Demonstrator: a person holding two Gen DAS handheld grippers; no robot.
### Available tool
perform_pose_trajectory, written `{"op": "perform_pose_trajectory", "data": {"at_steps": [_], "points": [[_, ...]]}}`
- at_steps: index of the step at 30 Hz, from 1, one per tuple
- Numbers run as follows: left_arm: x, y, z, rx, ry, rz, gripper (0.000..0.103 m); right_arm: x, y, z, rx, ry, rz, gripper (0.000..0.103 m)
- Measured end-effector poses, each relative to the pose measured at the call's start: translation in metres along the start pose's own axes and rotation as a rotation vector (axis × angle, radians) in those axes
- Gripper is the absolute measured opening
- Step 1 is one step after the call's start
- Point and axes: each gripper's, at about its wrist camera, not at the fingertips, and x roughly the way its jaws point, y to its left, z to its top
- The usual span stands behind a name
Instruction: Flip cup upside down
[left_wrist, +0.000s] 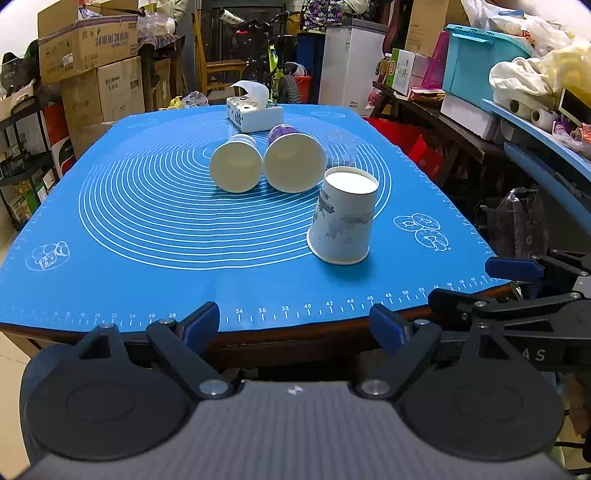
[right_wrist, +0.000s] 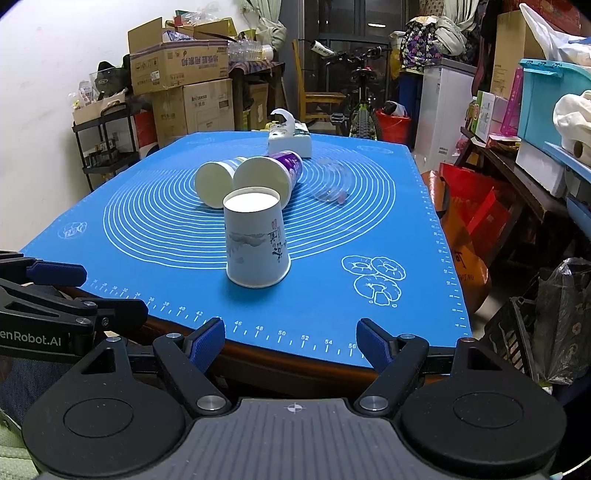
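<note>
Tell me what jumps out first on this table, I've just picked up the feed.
The white paper cup standing upside down near the front edge of the blue mat catches the eye first. Behind it two paper cups lie on their sides, a plain one and a purple-printed one, with a tissue box further back. The left gripper and right gripper sit open at the table edge, holding nothing.

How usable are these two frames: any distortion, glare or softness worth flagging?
Left wrist view: strong fisheye bending of the mat edges, dark vignetted corners; the upside-down cup is sharp with a soft shadow. Right wrist view: the same curvature; the clear plastic cup is faint against the mat, background clutter dim.
</note>
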Motion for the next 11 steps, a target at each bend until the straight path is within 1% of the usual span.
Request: {"op": "perform_pose_trajectory", "data": {"at_steps": [9,11], "points": [[0.002,-0.0009,-0.0006,0.002,0.005,0.0,0.088,0.0018,-0.0007,-0.0014,0.003,0.005,0.002,0.082],[0.0032,-0.0015,-0.0006,0.005,0.009,0.0,0.09,0.0031,-0.0021,-0.0014,0.005,0.009,0.004,0.082]]}}
